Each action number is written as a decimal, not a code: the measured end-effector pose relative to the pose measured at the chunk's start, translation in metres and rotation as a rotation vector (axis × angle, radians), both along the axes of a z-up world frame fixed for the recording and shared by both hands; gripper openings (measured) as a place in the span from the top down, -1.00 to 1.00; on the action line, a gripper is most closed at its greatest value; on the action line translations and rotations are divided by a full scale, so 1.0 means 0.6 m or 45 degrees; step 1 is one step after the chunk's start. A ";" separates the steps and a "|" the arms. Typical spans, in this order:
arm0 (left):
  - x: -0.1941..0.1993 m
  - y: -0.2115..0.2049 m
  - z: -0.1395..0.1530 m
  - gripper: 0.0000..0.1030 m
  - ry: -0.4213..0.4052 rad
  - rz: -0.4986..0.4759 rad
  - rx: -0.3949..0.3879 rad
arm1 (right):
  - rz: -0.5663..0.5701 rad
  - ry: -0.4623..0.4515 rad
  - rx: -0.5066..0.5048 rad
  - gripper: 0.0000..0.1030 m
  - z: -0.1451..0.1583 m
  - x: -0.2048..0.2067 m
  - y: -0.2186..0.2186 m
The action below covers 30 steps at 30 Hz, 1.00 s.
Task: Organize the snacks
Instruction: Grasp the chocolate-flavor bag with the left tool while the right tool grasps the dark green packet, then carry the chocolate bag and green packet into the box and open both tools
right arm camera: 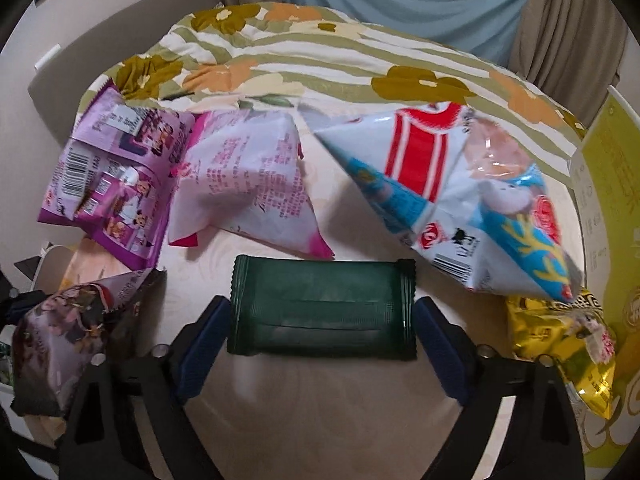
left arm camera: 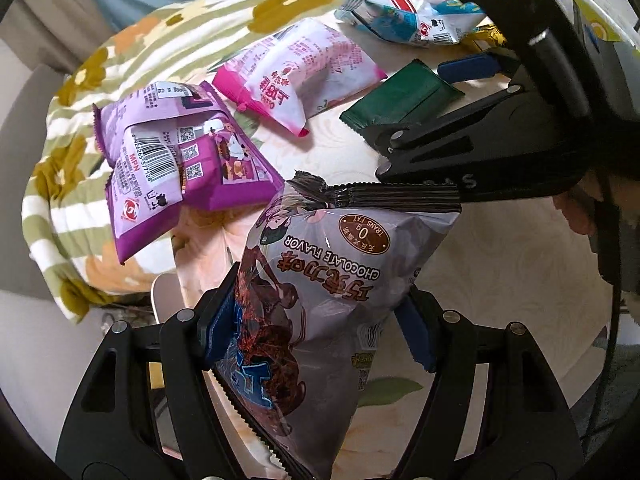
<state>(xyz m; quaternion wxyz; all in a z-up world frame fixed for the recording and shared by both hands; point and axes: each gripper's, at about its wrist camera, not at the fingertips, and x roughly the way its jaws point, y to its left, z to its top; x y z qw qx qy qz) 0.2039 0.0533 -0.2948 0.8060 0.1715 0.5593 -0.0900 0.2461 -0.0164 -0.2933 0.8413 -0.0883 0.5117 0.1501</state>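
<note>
Between the blue pads of the left gripper (left arm camera: pixel 320 320), in the left wrist view, sits the chocolate-flavour bag (left arm camera: pixel 328 304) — clamped at its sides, its black crimped end pointing away from the camera and its serrated end running back under the lens. It looks lifted off the bed (left arm camera: pixel 500 280) rather than lying on it. Beyond it, toward the bed's left edge, lie the purple packs (left arm camera: pixel 172 160), then the pink-and-white bag (left arm camera: pixel 296 76), then the red-and-blue bag (left arm camera: pixel 412 12) farthest off. At right the right gripper (left arm camera: pixel 460 92) reaches in over the dark green packet (left arm camera: pixel 404 96), one blue finger (left arm camera: pixel 468 68) showing past it.

Switching to the right wrist view — the green packet (right arm camera: pixel 324 312) lies flat on the bed (right arm camera: pixel 320 400) directly between the right gripper's (right arm camera: pixel 320 332) fingers (right arm camera: pixel 200 344), its long axis crosswise, crimped ends facing each pad. The fingers are spread, with a sliver of gap either side, so nothing is gripped yet. I'd call this the line-up: closing would catch the packet by its ends, and the right hand is clearly the nearer one. The chocolate bag shows low left, a gold packet (right arm camera: pixel 560 344) low right, touching a yellow-green box (right arm camera: pixel 612 200) at the bed's right edge. Whether that box holds anything, I cannot tell.
</note>
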 end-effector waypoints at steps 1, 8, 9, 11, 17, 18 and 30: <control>-0.001 -0.001 0.000 -0.30 -0.001 -0.001 0.001 | 0.003 -0.009 -0.011 -0.71 -0.001 0.001 0.002; -0.005 0.000 0.001 -0.30 -0.003 0.006 -0.005 | 0.009 -0.038 -0.020 -0.34 0.000 -0.010 0.004; -0.005 0.000 0.001 -0.30 -0.002 0.005 -0.006 | 0.016 -0.043 -0.021 -0.32 0.001 -0.013 0.004; -0.006 0.000 0.002 -0.30 -0.001 -0.001 -0.008 | 0.013 -0.045 -0.020 -0.26 0.002 -0.017 0.004; -0.014 -0.002 0.002 -0.27 -0.009 -0.014 -0.005 | -0.013 -0.035 -0.009 -0.22 0.004 -0.045 -0.008; -0.015 -0.001 0.002 -0.24 -0.011 -0.016 -0.006 | -0.016 -0.033 -0.010 -0.22 0.005 -0.051 -0.009; -0.032 0.015 0.045 -0.13 -0.047 0.012 -0.102 | -0.124 -0.051 0.026 -0.18 0.044 -0.099 -0.043</control>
